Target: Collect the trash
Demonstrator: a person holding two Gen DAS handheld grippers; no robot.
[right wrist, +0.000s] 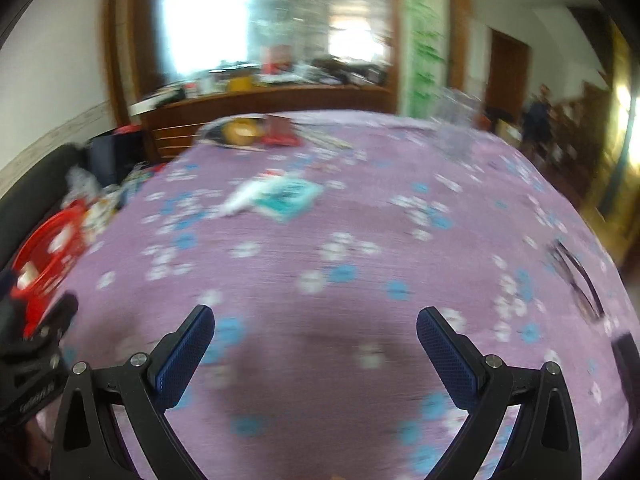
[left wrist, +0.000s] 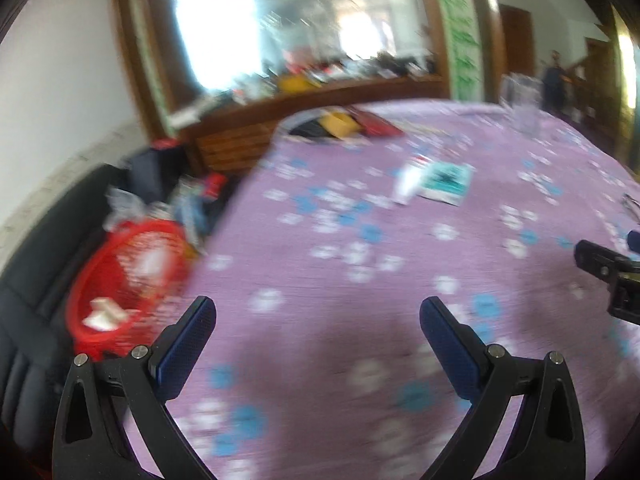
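A: Left tool (left wrist: 318, 314): blue-padded fingers spread wide, nothing between them, hovering over the purple flowered cloth on the surface (left wrist: 320, 248). Right tool (right wrist: 315, 322): same state, fingers apart and empty. Each tool shows at the edge of the other's view.

B: Noted. Trash location?

A: Red mesh basket (left wrist: 100, 272) sits just off the left edge of the surface, low beside a dark seat. White crumpled scrap (left wrist: 106, 314) lies inside it, against the near wall. Right wrist view shows the same basket at far left, partly hidden by the left tool.

B: Anything on the cloth itself?

A: Mid-distance: white tube-like item (left wrist: 408, 180) touching a flat teal-and-white packet (left wrist: 446, 182), side by side. Packet carries dark print; motion blur makes it unreadable. No brand or label legible in either view.

B: Further back?

A: Far edge of the surface: a cluster of yellow, red and black items (left wrist: 344, 122), too smeared to name. Clear container (left wrist: 524, 118) near the far right. Beside the basket, a loose heap of wrappers and bags (left wrist: 184, 200). Behind, a wooden sideboard with a large mirror (left wrist: 280, 20) above it, its ledge crowded. A person (left wrist: 554, 80) stands in the far right doorway area.
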